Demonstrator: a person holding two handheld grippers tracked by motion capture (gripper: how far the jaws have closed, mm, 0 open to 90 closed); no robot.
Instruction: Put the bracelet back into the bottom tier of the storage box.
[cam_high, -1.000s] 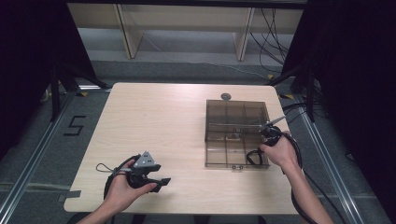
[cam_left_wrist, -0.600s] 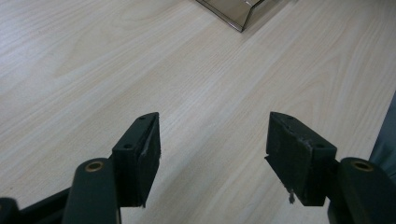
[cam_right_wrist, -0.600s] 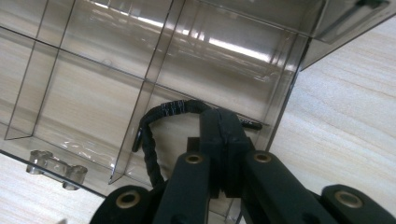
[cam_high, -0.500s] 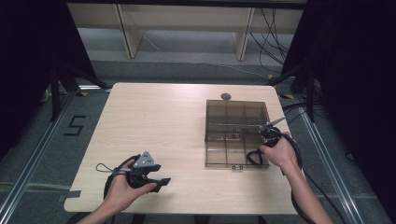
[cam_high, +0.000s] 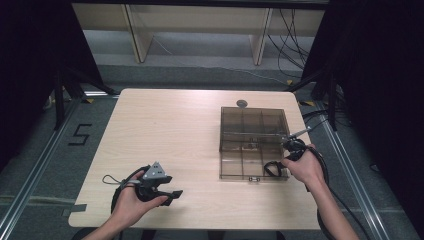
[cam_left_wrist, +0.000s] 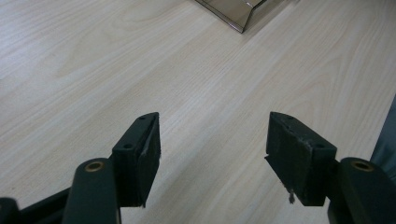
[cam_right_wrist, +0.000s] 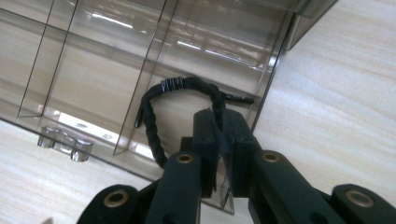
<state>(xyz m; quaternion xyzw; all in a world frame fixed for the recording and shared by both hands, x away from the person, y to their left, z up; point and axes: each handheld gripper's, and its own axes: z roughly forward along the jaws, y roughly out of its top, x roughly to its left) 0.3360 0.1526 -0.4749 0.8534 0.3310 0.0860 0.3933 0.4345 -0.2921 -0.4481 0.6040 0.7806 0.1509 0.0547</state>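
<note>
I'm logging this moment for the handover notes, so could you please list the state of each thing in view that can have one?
Left gripper: open, jaws wide apart, holding nothing, above bare table.
Right gripper: shut on the black cord loop, at the organizer box's near right corner.
Black cord loop: pinched, curling over a box compartment.
Organizer box: clear, flat on the table, no cover visible over its compartments.

We see the table evenly lit from above amid dark surroundings, white glare streaking the compartment box.
</note>
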